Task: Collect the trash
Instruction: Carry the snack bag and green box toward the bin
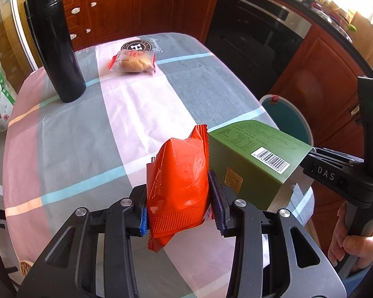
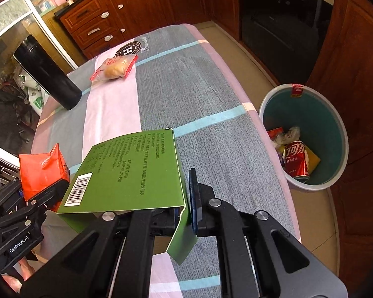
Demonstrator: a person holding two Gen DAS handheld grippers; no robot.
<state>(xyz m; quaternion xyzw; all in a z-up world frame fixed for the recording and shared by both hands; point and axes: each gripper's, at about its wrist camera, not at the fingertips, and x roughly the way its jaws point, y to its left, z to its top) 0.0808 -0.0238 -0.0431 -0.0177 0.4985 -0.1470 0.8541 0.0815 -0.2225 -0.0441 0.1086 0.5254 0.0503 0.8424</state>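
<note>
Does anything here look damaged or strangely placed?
The green cardboard box in the right gripper is torn open at its near end, with a loose flap hanging down. A small red wrapper hangs over the round bin's rim instead of lying inside with the red soda can.

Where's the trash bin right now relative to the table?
In the right wrist view the trash bin stands on the floor off the table's right edge, near the oven, with a red cola can inside; the left wrist view shows only its rim.
</note>
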